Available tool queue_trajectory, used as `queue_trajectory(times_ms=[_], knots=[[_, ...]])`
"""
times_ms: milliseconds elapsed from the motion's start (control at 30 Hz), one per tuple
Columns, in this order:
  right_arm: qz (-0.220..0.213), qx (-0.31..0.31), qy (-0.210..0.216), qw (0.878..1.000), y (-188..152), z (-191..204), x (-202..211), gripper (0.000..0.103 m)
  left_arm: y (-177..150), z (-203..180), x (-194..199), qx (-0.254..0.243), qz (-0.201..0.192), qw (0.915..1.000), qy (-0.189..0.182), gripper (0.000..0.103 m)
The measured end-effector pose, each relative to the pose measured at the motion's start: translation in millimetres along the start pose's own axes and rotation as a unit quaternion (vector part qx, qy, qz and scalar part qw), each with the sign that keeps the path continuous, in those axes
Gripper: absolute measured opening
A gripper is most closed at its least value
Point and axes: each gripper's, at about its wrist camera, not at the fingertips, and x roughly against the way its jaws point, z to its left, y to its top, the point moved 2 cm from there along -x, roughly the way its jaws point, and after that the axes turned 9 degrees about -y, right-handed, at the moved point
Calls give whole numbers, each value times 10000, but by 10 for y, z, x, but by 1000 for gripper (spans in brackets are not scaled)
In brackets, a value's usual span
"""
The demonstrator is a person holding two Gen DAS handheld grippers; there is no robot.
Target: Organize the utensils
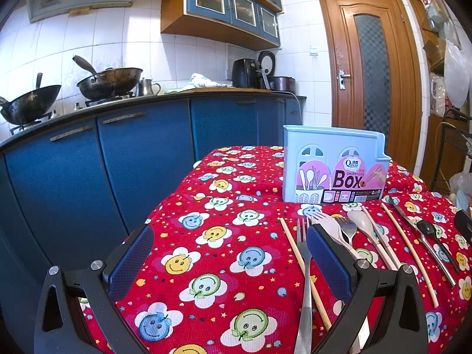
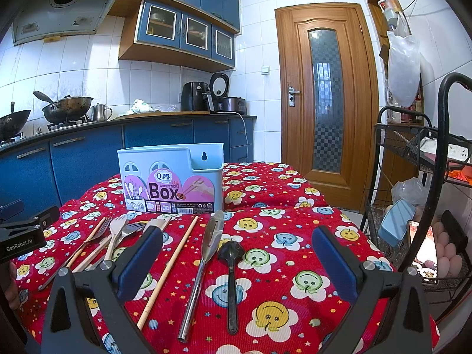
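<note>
A light blue chopsticks box stands upright at the back of the red smiley tablecloth. In front of it lie several utensils in a row: a wooden chopstick, a metal fork, a beige fork, a beige spoon, another chopstick, a metal knife and a black spoon. My left gripper is open above the cloth, left of the row. My right gripper is open, with the knife and black spoon lying between its fingers.
Blue kitchen cabinets with two woks on the stove run along the left. A wooden door is behind the table. A black wire rack with eggs and a phone stands at the right. The left gripper's body shows at the left edge.
</note>
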Motion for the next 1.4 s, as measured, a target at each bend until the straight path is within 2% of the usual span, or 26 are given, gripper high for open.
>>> queue_trajectory(times_ms=[1233,1400], knots=[[5,-20,2,10000,2,-6,2,103,9,26,-1,-22,-3,10000,14,103],[0,-6,15,10000,1,-1,8,103,31,40,-32,-52,89,9999,-5,103]])
